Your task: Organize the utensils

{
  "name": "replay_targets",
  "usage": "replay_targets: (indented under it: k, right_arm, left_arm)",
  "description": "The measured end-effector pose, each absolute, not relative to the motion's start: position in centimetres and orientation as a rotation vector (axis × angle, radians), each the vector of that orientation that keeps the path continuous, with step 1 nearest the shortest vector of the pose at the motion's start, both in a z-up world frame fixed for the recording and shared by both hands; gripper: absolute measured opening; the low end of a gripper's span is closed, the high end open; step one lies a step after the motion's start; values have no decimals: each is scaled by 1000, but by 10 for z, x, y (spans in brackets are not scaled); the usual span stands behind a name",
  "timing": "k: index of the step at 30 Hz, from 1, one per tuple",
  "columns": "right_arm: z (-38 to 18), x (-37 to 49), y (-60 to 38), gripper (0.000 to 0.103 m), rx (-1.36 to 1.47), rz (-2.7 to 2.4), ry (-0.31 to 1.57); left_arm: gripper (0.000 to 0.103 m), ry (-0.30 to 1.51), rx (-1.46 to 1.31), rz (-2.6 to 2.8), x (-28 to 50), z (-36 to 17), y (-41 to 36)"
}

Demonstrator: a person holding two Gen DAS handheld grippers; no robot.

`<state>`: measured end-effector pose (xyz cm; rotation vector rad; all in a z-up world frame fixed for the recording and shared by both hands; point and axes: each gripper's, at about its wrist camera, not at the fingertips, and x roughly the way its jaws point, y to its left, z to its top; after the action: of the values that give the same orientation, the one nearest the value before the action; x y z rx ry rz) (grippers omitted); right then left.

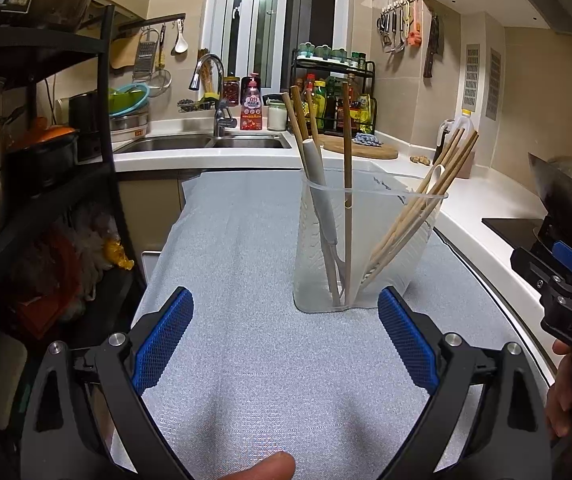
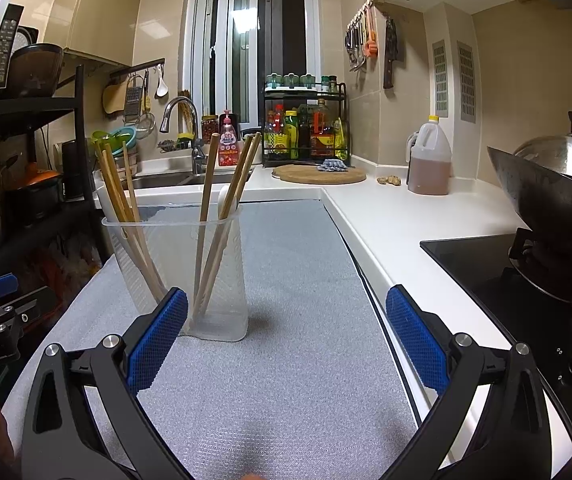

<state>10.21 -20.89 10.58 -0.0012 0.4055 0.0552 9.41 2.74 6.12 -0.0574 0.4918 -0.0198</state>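
Observation:
A clear plastic utensil holder (image 1: pixel 366 248) stands upright on a grey mat (image 1: pixel 246 320). It holds several wooden chopsticks (image 1: pixel 347 184) and two white spoons (image 1: pixel 318 176). The holder also shows in the right wrist view (image 2: pixel 178 264), with its chopsticks (image 2: pixel 208 200). My left gripper (image 1: pixel 286 312) is open and empty, just short of the holder. My right gripper (image 2: pixel 286 312) is open and empty, with the holder just beyond its left finger. The right gripper also shows at the right edge of the left wrist view (image 1: pixel 566 280).
A black shelf rack (image 1: pixel 46 160) with pots stands at the left. A sink (image 1: pixel 206 142) and a faucet lie behind. A white counter (image 2: pixel 398 216) holds a round wooden board (image 2: pixel 320 174), an oil jug (image 2: pixel 430 160), a cooktop (image 2: pixel 506 272) and a wok (image 2: pixel 546 192).

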Motion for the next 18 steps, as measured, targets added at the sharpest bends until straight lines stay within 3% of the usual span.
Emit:
replay_targets:
  k: [18]
  right_arm:
    - [106,102,-209,98,-2,56,406]
  left_arm:
    - [91,483,-46,-24,93,64,24]
